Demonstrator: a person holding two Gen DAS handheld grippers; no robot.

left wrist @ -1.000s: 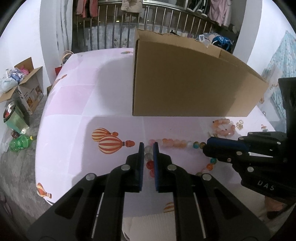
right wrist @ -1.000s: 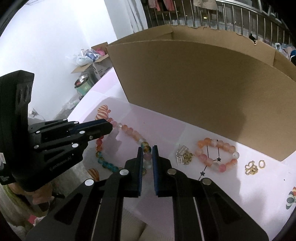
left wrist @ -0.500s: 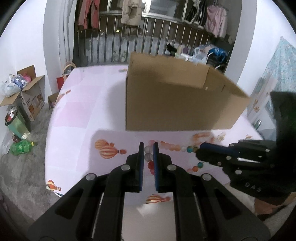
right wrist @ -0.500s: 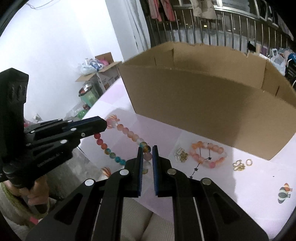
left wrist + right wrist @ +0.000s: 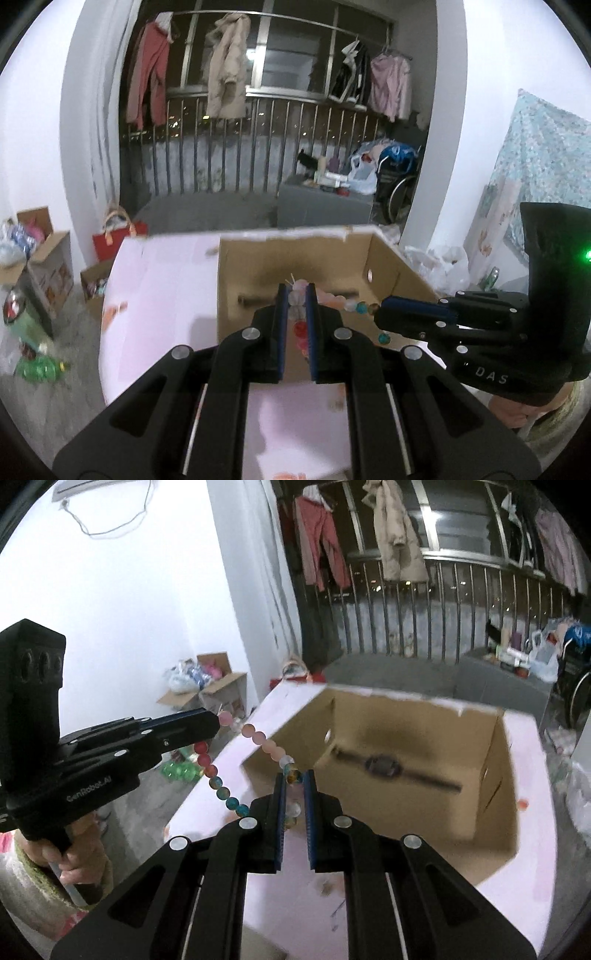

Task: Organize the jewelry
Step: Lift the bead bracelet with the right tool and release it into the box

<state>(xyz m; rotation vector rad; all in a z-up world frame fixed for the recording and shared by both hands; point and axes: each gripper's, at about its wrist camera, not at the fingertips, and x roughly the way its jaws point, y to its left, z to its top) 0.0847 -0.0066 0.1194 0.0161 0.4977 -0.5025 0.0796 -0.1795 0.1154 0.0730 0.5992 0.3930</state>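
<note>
Beaded necklace (image 5: 255, 738) clamped in both grippers' jaws, lower beads hidden; box (image 5: 406, 746) blurred.

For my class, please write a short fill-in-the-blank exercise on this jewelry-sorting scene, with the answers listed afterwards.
1. The bead necklace is held off the table by ____ grippers at once.
2. Both the left gripper and the right gripper are ____ on the beads.
3. The cardboard box is ____ at the top.
4. On the floor of the box lies a dark ____.

Answers: two; shut; open; watch
</note>
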